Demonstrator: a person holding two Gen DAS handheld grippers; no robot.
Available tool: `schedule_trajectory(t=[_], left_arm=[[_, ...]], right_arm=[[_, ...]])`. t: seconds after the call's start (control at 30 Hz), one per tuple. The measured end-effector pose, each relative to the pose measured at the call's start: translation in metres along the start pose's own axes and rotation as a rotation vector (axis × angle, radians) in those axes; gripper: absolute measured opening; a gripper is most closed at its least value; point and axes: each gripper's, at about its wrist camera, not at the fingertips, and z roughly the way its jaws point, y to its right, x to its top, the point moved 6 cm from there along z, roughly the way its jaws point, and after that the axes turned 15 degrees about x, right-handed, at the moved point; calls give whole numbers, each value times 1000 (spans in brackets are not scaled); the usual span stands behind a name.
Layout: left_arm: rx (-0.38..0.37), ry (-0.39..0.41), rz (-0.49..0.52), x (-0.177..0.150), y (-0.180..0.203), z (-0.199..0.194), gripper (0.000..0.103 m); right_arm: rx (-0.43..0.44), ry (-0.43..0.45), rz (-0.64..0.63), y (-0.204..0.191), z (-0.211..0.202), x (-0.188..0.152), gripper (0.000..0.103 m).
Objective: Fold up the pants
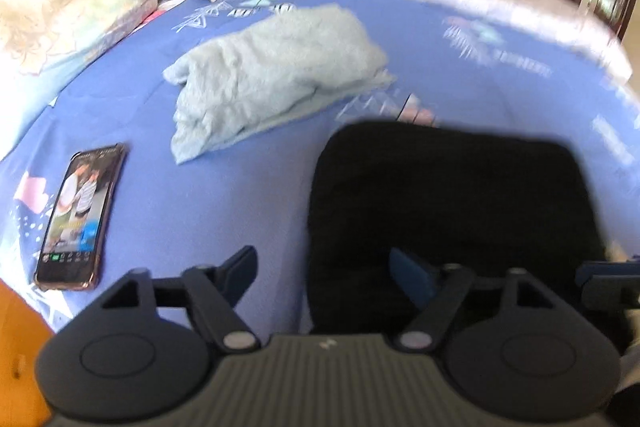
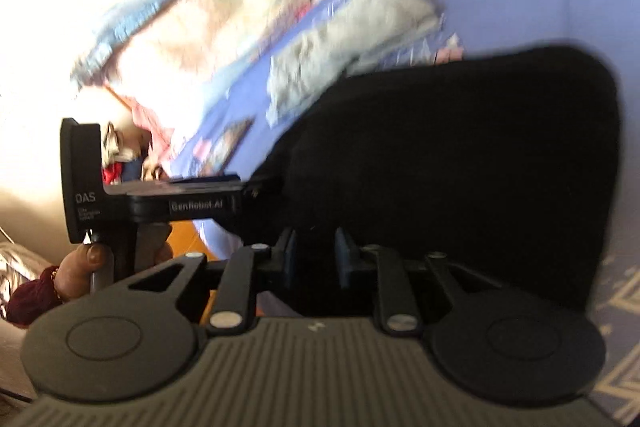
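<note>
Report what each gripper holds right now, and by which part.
The left gripper holds nothing; its jaws stand open at the black pants' edge. The right gripper shows a gap between its pads, apparently holding nothing.

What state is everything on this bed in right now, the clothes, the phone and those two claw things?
Black pants: folded into a compact block, lying on the sheet.
Light blue garment: crumpled, lying apart.
Phone: face up, screen lit.
Left gripper: open, empty, one finger over the pants.
Right gripper: jaws narrowly apart; whether they pinch cloth, unclear.
</note>
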Motion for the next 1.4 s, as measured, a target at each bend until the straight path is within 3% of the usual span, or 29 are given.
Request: schedule_trajectory(t=[0.1, 0.13, 0.23, 0.33, 0.43, 0.5, 0.6, 0.63, 0.7, 0.73, 0.8, 0.87, 1.0, 1.2, 1.27, 1.3, 1.4], left_arm=[[-97, 12, -85, 16, -6, -3, 87], [-116, 1, -103, 19, -6, 1, 90], [-175, -48, -108, 18, -1, 18, 96], [-233, -138, -133, 10, 4, 41, 99], [-322, -262, -209, -4, 9, 68, 102], [-335, -235, -239, -9, 12, 71, 103], [-321, -215, -204, -12, 23, 68, 98], [-321, -211, -197, -14, 27, 65, 89], [-288, -198, -174, -16, 34, 60, 77], [-291, -201, -181, -16, 36, 57, 68], [-296, -203, -206, -16, 39, 51, 62], [-316, -188, -212, -9, 48, 43, 58], [-442, -158, -162, -4, 90, 25, 52], [-601, -79, 20, -12, 188, -1, 52], [-586, -71, 112, -24, 214, 3, 58], [-537, -85, 162, -33, 224, 10, 63], [-502, -79, 193, -38, 231, 13, 72]], right_arm=[[-40, 117, 2, 6, -38, 6, 41], [-56, 158, 22, 14, -51, 4, 49], [-106, 268, 122, 36, -91, -3, 63], [-119, 323, 247, 59, -112, -18, 64], [-117, 312, 312, 70, -110, -33, 64], [-108, 278, 331, 71, -98, -39, 64], [-89, 191, 363, 72, -71, -50, 63], [-85, 179, 331, 66, -62, -50, 63], [-107, 115, 250, 52, -46, -47, 43], [-139, 99, 215, 47, -41, -44, 23], [-177, 115, 151, 38, -44, -36, 15], [-229, 156, 48, 24, -57, -26, 14], [-369, 233, -126, 2, -95, -8, 14], [-530, 409, -178, -3, -194, -10, 13], [-563, 412, -147, 9, -214, -26, 14], [-569, 397, -96, 20, -221, -35, 14], [-593, 313, 142, 69, -222, -79, 21]])
